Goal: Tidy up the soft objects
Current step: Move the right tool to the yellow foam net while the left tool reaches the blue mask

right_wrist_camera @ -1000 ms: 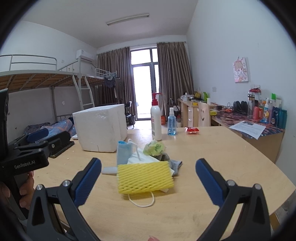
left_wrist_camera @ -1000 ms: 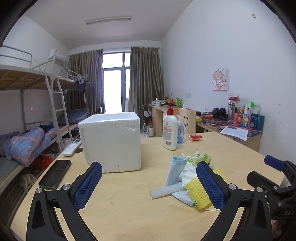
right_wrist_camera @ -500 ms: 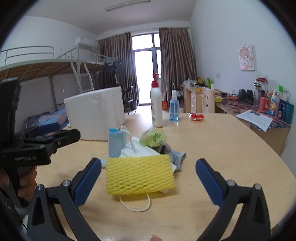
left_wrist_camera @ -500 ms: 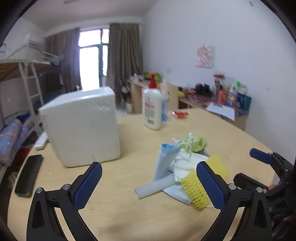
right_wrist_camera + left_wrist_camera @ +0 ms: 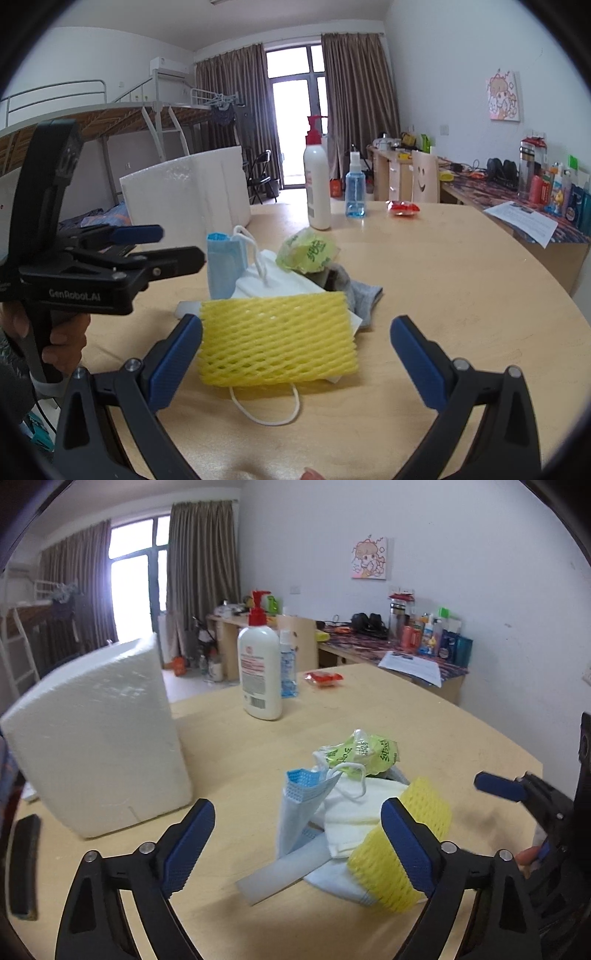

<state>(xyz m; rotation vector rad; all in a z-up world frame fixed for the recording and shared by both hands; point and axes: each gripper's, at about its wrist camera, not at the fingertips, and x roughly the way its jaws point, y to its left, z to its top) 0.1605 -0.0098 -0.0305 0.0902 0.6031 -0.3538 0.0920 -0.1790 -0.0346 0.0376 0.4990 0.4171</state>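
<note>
A pile of soft things lies mid-table: a yellow foam net (image 5: 277,339) (image 5: 391,853), a blue face mask (image 5: 225,269) (image 5: 299,812), a white mask (image 5: 358,812) (image 5: 277,282), a green plastic bag (image 5: 308,253) (image 5: 364,753), a grey sock (image 5: 360,295) and a white foam tube (image 5: 284,873). My right gripper (image 5: 295,360) is open, just short of the yellow net. My left gripper (image 5: 297,843) is open, close to the pile's left side; it also shows in the right wrist view (image 5: 173,245).
A white foam box (image 5: 96,738) (image 5: 188,195) stands left of the pile. A lotion pump bottle (image 5: 260,672) (image 5: 317,184), a blue spray bottle (image 5: 355,188) and a red packet (image 5: 323,678) stand behind. A black phone (image 5: 25,864) lies near the left table edge.
Both grippers have moved forward and closer to the pile. The left view has swung right, away from the bunk bed. Both grippers stayed open.
</note>
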